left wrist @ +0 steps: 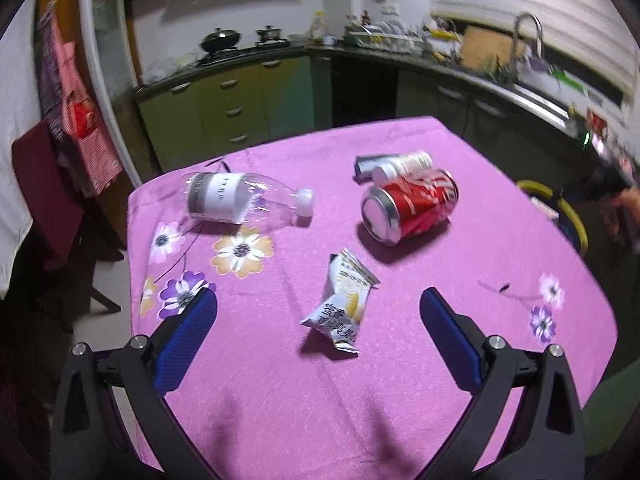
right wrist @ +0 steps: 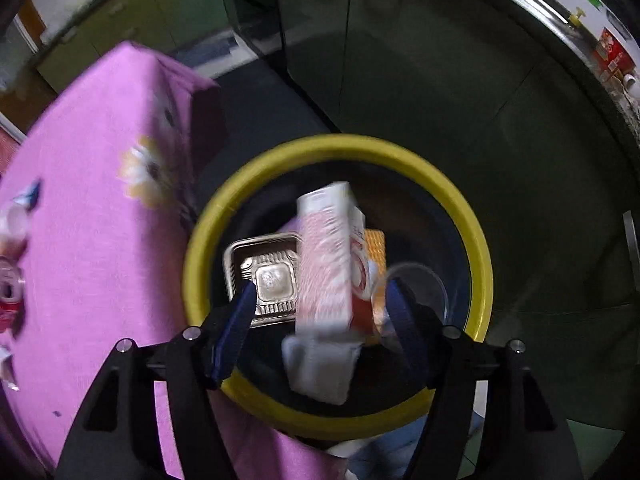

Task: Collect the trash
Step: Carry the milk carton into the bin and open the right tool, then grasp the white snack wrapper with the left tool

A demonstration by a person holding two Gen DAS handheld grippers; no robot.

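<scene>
A pink carton [right wrist: 326, 268] is seen blurred between the wide-open right gripper [right wrist: 320, 300] pads, untouched, above a yellow-rimmed bin [right wrist: 340, 152], while the left gripper [left wrist: 318, 312], spread and empty, is held over a wrapper [left wrist: 344, 304] on the table [left wrist: 440, 360].

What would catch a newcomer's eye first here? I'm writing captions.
A pink-and-white carton hangs blurred between the open right gripper fingers, above the yellow-rimmed bin. On the pink floral tablecloth, a crushed red can lies past a crumpled snack wrapper, ahead of the open left gripper.
</scene>
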